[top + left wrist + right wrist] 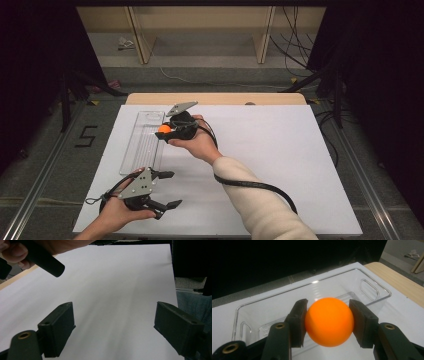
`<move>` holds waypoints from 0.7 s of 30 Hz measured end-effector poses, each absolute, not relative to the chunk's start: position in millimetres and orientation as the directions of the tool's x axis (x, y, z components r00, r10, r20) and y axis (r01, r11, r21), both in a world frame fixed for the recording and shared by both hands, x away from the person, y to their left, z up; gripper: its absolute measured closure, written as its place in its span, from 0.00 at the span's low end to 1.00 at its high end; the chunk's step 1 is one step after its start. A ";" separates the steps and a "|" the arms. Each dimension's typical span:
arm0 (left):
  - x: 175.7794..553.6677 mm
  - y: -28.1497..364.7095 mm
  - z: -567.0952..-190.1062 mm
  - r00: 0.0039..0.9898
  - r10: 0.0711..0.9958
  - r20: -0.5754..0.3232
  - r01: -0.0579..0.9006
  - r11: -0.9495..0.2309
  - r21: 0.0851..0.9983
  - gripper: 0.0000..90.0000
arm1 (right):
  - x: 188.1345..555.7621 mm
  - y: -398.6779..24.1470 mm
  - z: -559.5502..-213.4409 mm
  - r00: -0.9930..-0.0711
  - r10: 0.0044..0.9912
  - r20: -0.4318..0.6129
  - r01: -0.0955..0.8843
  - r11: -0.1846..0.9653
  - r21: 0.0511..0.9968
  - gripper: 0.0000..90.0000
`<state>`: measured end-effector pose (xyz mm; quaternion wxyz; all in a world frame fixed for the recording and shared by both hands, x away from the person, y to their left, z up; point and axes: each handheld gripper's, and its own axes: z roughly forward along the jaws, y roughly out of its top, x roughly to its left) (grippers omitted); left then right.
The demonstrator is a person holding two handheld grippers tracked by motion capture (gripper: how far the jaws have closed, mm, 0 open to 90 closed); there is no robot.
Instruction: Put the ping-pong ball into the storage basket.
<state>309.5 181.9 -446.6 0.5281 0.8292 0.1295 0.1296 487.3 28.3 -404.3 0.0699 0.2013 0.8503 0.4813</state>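
White sheet (280, 165) covers the wooden table (215, 98); grey floor has a taped "5" (86, 136). Right gripper (328, 322) is clamped on an orange ball (329, 325) over the clear tray (372, 290), and left gripper (113, 327) is spread wide, holding nothing.

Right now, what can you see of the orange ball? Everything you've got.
The orange ball is plain, smooth and matte, plastic by the look, with no visible marks or dents. It sits clamped in the right gripper, a black pad pressing each side, its lower part hanging free. It is held above the near edge of the clear plastic bin, not touching it. In the high view it shows as a small orange spot over the bin's far end.
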 end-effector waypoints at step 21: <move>309.3 181.9 -446.6 0.933 0.350 0.078 0.078 -0.408 0.910 0.18 | 491.5 31.2 -401.4 -0.909 0.411 0.073 0.273 0.454 0.848 0.57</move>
